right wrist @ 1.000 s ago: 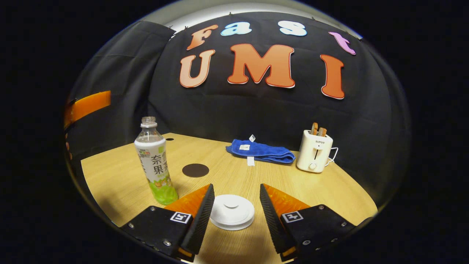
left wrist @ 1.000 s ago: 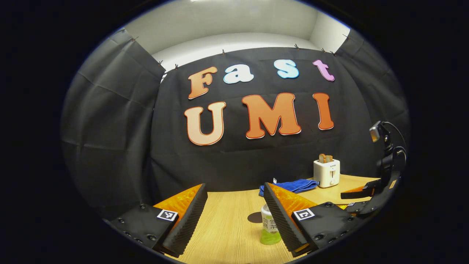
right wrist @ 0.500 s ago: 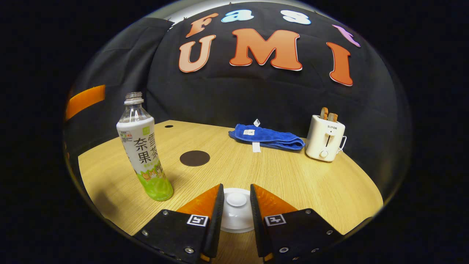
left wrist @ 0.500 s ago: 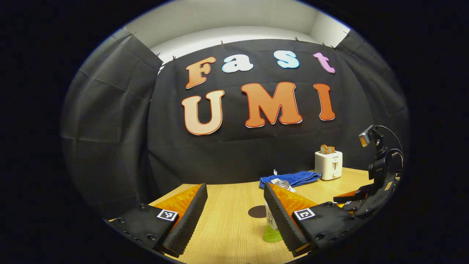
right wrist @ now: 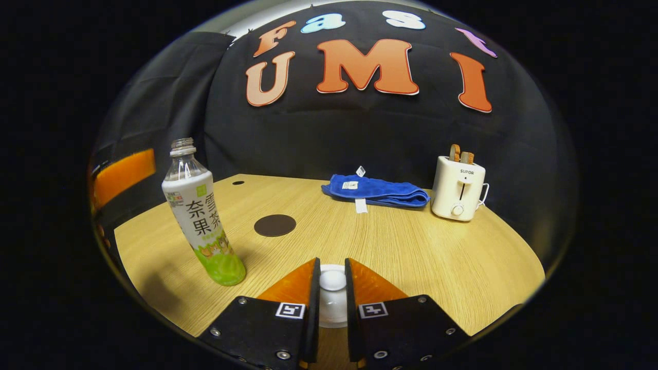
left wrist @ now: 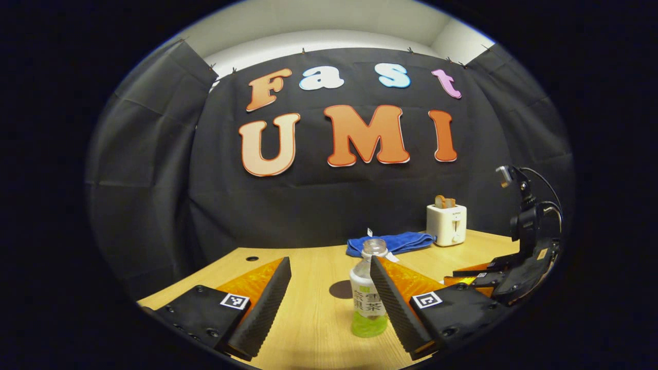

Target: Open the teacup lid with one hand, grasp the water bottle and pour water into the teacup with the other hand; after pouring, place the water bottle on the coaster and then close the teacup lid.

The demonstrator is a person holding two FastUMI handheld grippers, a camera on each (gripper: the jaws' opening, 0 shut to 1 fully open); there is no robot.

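Observation:
An uncapped water bottle point(left wrist: 367, 303) with a white and green label stands on the wooden table, ahead of my left gripper point(left wrist: 329, 259). That gripper is open, and its right finger overlaps the bottle's side. The bottle point(right wrist: 203, 221) also stands at the left of the right gripper view. A dark round coaster point(right wrist: 275, 225) lies just behind it, and the coaster point(left wrist: 339, 289) shows beside the bottle in the left gripper view. My right gripper point(right wrist: 332, 263) is shut on the knob of the white teacup lid point(right wrist: 332, 281). The cup beneath is hidden.
A folded blue towel point(right wrist: 378, 191) and a white toaster point(right wrist: 457, 195) holding toast sit at the table's back right. A small hole point(right wrist: 237, 182) is in the tabletop at the back left. The right gripper point(left wrist: 493, 277) shows at the right of the left gripper view.
My right fingers closed from wide apart around the lid onto its knob. My left gripper shifted, so more of the bottle shows in the gap between its fingers.

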